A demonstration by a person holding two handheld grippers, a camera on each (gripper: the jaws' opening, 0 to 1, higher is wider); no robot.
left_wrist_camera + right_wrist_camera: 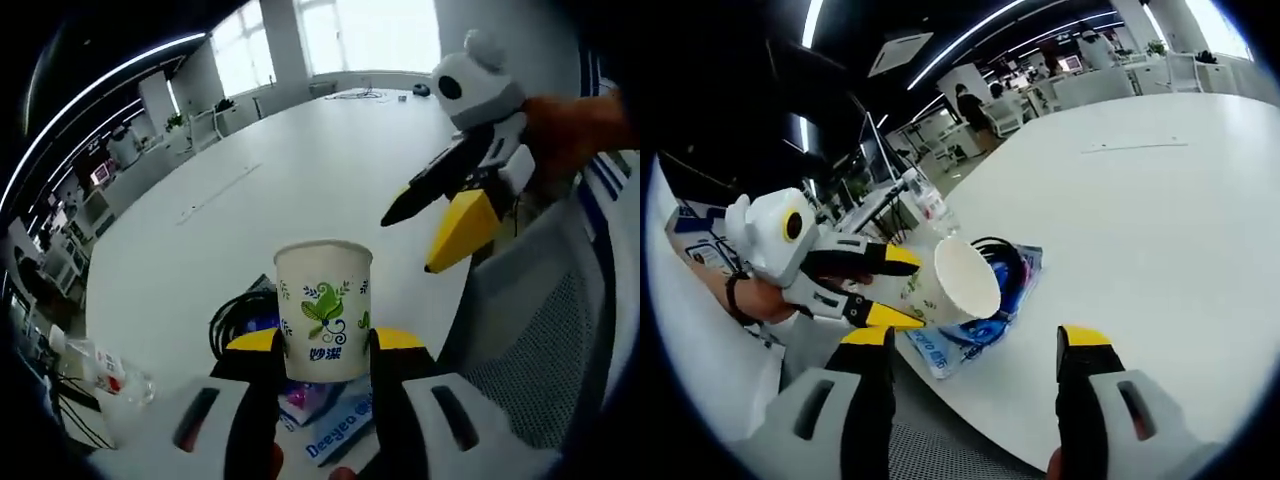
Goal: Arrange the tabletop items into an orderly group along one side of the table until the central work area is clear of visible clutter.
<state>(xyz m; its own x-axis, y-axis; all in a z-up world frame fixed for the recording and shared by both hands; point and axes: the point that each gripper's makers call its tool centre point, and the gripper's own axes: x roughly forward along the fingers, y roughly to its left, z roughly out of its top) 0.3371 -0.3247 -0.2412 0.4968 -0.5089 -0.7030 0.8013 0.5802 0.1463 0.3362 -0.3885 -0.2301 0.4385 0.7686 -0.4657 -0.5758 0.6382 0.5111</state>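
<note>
A paper cup (323,310), printed with a green leaf motif, is seen pinched between the yellow-tipped fingers (253,342) of the left gripper (324,345); in the right gripper view the same cup (952,280) is shown tilted, its open mouth toward the camera, with the left gripper (902,288) closed on its sides. The cup is held just above a blue-and-white packet (970,330) lying at the counter edge, and a coil of black cable (235,315) rests on that packet beside the cup. A clear plastic bottle (100,372) lies left of the cup, near the same edge. The right gripper (978,345) is held near the cup with its fingers spread and nothing between them. For the step in hand, it is judged that the cup should be brought upright and set down close beside the packet and cable, with the pinch kept light so the thin wall is not crushed, and released only once the base is flat. The counter (1160,230) is white, smooth and broad, extending well beyond the cup. Beyond it, an open office is noted, with desks, bright windows, ceiling light strips and a person (973,108) standing far behind the cup.
</note>
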